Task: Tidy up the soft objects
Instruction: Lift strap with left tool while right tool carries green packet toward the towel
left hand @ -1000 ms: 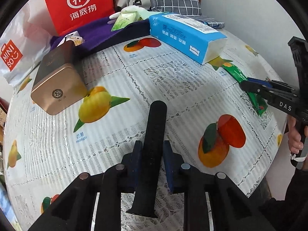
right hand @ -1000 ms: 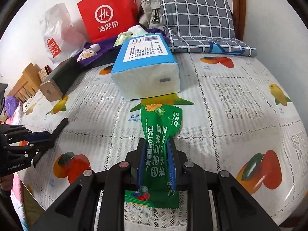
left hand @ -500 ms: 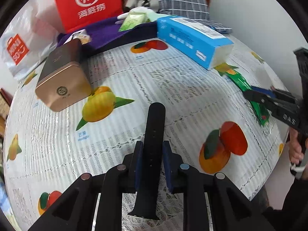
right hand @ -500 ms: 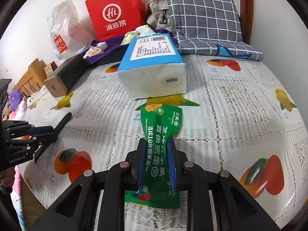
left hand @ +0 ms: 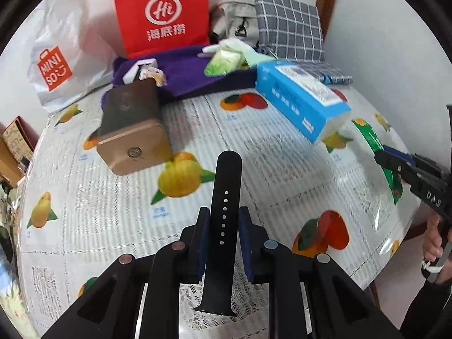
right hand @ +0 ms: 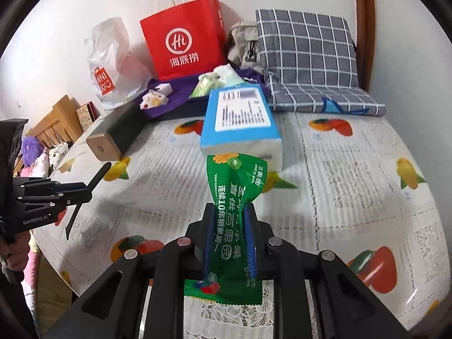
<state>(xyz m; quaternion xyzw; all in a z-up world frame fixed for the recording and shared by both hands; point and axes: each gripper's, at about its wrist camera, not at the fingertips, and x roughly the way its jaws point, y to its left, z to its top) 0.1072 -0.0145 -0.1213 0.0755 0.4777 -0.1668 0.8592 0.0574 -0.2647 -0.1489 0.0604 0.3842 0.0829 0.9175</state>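
A table (left hand: pixel 282 152) under a fruit-print lace cloth carries everything. At its far edge, against the wall, stand a red paper bag (right hand: pixel 183 36) and a grey checked cushion (right hand: pixel 308 53), with a white Miniso bag (left hand: pixel 59 62) to the left. Nearer lie a blue tissue pack (right hand: pixel 240 124) and a gold-ended box (left hand: pixel 132 130).

The left tongs (left hand: pixel 223 226) reach forward level above the cloth, their jaws closed snugly on a black watch strap (left hand: pixel 224 214) that runs lengthwise between them, its holed end pointing away toward the box. From the right wrist view the strap slants up out of those tongs (right hand: pixel 82 192), clear of the cloth.

The right tongs (right hand: pixel 228 231) likewise point straight ahead, clamped on the waist of a green wipes packet (right hand: pixel 234 197); its top flares out just in front of the tissue pack, its bottom hangs behind the jaws. In the left view, these tongs (left hand: pixel 384 152) enter from the right edge with a hand (left hand: pixel 432 237) on the grip.
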